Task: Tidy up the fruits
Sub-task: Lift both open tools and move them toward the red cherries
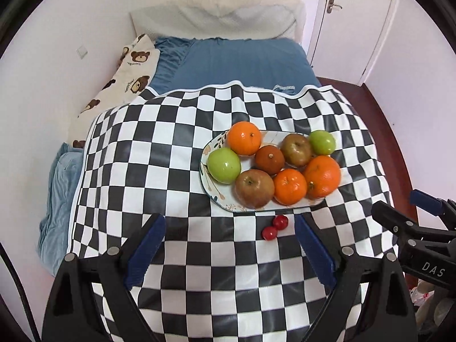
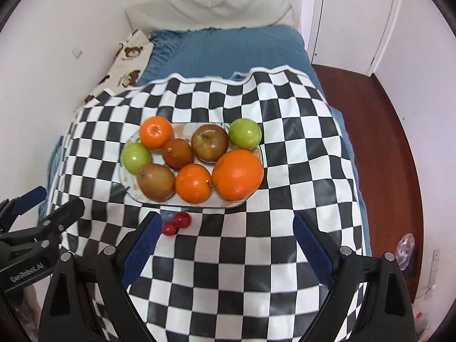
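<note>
- The left gripper (image 1: 229, 252) hangs above the near part of the checkered cloth (image 1: 171, 148), its blue-padded fingers (image 1: 146, 252) spread wide with nothing between them.
- The cloth lies over a bed with a blue sheet (image 1: 242, 62); a bear-print pillow (image 1: 128, 77) rests along the bed's left edge, beside the wall.
- The plate (image 1: 212, 192) sits right of the cloth's middle and carries eight fruits packed close together.
- At the plate's left end lies a green apple (image 1: 224, 165), touching the tangerine (image 1: 244, 138) at the far left rim.
- At the near rim a brownish apple (image 1: 254, 188) touches a second tangerine (image 1: 290, 186).
- In the plate's middle is a dark brown-orange fruit (image 1: 269, 159), with a reddish-green apple (image 1: 296, 149) just to its right.
- At the right end, a big orange (image 1: 322, 176) lies near the front and a second green apple (image 1: 322, 142) at the far rim.
- Two small red fruits (image 1: 275, 227) lie on the cloth just off the plate's near edge, touching each other.
- The right gripper (image 2: 225, 252) hovers above the cloth's near right part, fingers (image 2: 312, 252) parted and gripping nothing; the red fruits sit just past its left fingertip.
- A white door (image 1: 350, 22) stands at the far right, by dark red flooring (image 2: 382, 131).
</note>
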{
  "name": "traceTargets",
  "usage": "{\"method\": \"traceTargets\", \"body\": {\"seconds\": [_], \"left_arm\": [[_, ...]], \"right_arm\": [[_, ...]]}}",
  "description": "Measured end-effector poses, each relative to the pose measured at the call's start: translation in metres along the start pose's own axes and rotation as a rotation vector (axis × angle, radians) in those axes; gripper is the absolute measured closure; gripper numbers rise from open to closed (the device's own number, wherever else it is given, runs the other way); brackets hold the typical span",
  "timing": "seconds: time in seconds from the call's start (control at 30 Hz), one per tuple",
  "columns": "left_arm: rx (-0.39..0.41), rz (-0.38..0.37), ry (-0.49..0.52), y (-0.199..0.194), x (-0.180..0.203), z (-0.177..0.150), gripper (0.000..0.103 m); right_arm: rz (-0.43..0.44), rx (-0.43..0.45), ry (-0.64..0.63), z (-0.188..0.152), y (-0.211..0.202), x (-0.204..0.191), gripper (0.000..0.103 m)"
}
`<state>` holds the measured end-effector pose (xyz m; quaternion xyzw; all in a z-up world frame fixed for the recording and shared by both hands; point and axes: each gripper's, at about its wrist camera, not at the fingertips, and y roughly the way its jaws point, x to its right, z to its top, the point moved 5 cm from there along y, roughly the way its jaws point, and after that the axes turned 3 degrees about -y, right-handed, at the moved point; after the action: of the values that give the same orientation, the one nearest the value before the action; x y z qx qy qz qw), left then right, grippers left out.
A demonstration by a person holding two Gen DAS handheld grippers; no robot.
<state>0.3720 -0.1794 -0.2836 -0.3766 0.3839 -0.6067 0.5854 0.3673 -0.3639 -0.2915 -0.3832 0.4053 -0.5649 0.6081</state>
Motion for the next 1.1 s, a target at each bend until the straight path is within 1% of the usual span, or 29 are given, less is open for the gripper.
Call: {"method": "traceTargets", "body": {"seconds": [0.1,0.33,0.47,0.57,0.67,0.77,0.8,0.83,0.93,0.97,1.03,1.1], "left_arm": [[0.03,-0.005,0.002,-0.019,0.002,-0.007,0.01],[0.098,-0.014,0.005,-0.054,0.006,-0.016,0.01],[0.121,-0.007,-0.002,-0.067,0.01,-0.021,0.01],[0.144,-0.004,-0.013,-0.075,0.012,-0.023,0.01],[0.147,0.016,-0.038,-0.077,0.011,-0.026,0.01],[0.099,0.024,-0.072,-0.062,0.007,-0.03,0.01],[0.082,0.02,-0.083,-0.055,0.005,-0.031,0.008],[0.055,0.026,-0.101,-0.044,0.001,-0.034,0.003],[0.009,0.066,-0.117,-0.017,-0.006,-0.042,0.003],[-0.011,0.091,-0.124,-0.004,-0.011,-0.045,0.003],[-0.018,0.096,-0.135,0.011,-0.015,-0.05,0.003],[-0.008,0.126,-0.122,0.029,-0.018,-0.055,0.003]], "right_arm": [[-0.013,0.038,0.003,-0.008,-0.022,0.0,0.008],[-0.001,0.093,0.01,-0.026,-0.062,-0.001,0.008],[0.001,0.133,0.017,-0.033,-0.084,-0.001,0.008],[0.028,0.147,0.022,-0.038,-0.096,0.0,0.008],[0.044,0.164,0.028,-0.04,-0.101,0.003,0.008],[0.086,0.148,0.035,-0.039,-0.094,0.007,0.008],[0.108,0.142,0.035,-0.038,-0.089,0.008,0.008],[0.133,0.127,0.034,-0.038,-0.083,0.009,0.008],[0.226,0.08,0.033,-0.038,-0.053,0.008,0.008],[0.235,0.064,0.034,-0.038,-0.042,0.008,0.008],[0.273,0.033,0.051,-0.04,-0.017,0.006,0.009],[0.323,-0.007,0.063,-0.042,0.013,0.002,0.025]]}}
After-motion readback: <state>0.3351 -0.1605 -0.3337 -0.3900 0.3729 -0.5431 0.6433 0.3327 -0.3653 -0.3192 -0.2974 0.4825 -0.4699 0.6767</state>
